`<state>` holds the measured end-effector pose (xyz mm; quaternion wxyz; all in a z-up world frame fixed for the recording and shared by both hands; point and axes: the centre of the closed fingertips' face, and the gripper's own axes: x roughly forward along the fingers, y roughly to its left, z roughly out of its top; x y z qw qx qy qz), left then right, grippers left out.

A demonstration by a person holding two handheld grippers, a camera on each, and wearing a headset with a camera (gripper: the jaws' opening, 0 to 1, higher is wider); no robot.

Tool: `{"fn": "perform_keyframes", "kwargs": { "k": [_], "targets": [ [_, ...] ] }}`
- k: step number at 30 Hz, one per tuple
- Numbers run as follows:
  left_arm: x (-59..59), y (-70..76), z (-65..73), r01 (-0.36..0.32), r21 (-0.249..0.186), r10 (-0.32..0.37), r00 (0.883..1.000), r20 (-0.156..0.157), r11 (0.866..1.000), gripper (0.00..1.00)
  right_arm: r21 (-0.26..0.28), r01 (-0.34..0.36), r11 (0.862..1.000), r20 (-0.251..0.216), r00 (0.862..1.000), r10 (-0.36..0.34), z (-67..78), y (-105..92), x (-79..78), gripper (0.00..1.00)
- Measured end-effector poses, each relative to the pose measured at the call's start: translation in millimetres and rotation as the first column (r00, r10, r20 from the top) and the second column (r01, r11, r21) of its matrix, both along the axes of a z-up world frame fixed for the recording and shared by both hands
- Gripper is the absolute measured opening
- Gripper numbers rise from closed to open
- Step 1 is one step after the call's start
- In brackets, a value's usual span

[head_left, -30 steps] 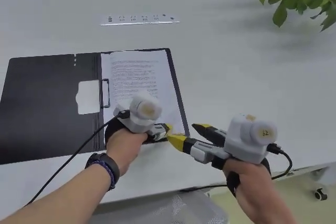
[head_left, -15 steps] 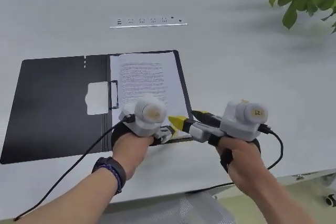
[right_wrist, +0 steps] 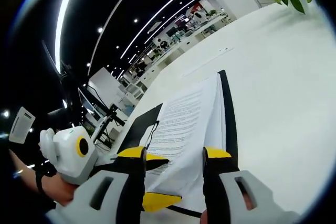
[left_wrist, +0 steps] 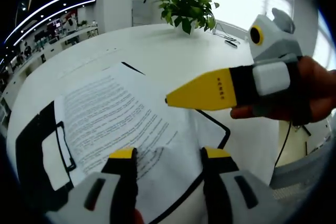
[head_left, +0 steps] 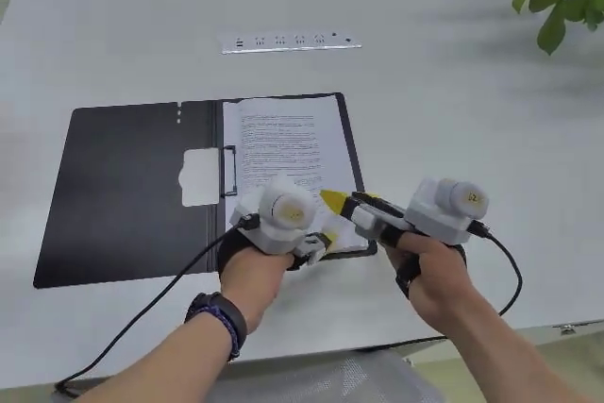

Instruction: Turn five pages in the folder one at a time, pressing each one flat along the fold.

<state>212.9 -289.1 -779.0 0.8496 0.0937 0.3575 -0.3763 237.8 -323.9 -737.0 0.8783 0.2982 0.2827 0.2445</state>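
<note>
Paper page (head_left: pixel 283 143) in black folder (head_left: pixel 123 191), lower corner at left gripper (left_wrist: pixel 169 153) and right gripper (right_wrist: pixel 174 153), both agape, empty.

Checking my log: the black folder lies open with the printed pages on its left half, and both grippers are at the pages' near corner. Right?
Not quite. The head view shows the printed pages on the right half of the black folder, not the left. The rest holds: the folder lies open, and the left gripper and right gripper are at the pages' near corner.
</note>
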Motion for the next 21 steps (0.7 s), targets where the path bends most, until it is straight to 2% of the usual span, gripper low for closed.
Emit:
{"fn": "perform_keyframes", "kwargs": {
  "k": [3,5,9,12,18,20,21],
  "targets": [
    [-4.5,3.7,0.2,0.003,-0.001,-0.003,1.0,-0.001,1.0,0.5,0.008,-0.001,1.0,0.003,1.0,0.001,1.3,0.8,-3.0,0.37],
    [-7.6,5.6,2.7,0.005,-0.002,-0.005,1.0,-0.019,1.0,0.52,0.012,0.0,1.0,0.004,1.0,0.0,1.3,0.3,-5.2,0.34],
    [-9.9,11.6,7.2,0.003,-0.014,-0.003,0.999,-0.033,1.0,0.58,0.017,0.016,1.0,0.015,1.0,-0.016,5.0,-0.6,-9.2,0.26],
    [-11.7,17.2,14.3,0.007,-0.02,-0.007,1.0,-0.024,1.0,0.6,0.022,0.03,0.999,0.027,0.999,-0.031,5.9,-1.2,-10.0,0.18],
    [-22.5,26.6,31.5,0.025,-0.029,-0.025,1.0,-0.001,0.999,0.62,0.019,0.046,0.999,0.027,0.999,-0.046,4.6,2.6,-9.4,0.04],
    [-25.7,31.6,36.1,0.029,-0.029,-0.029,1.0,0.004,0.999,0.62,0.033,0.062,0.998,0.019,0.998,-0.063,5.7,3.2,-8.3,0.02],
    [-27.6,35.0,39.5,0.031,-0.032,-0.03,1.0,0.007,0.999,0.62,0.061,0.084,0.995,-0.002,0.996,-0.084,6.3,4.0,-7.0,0.01]
  ]
}}
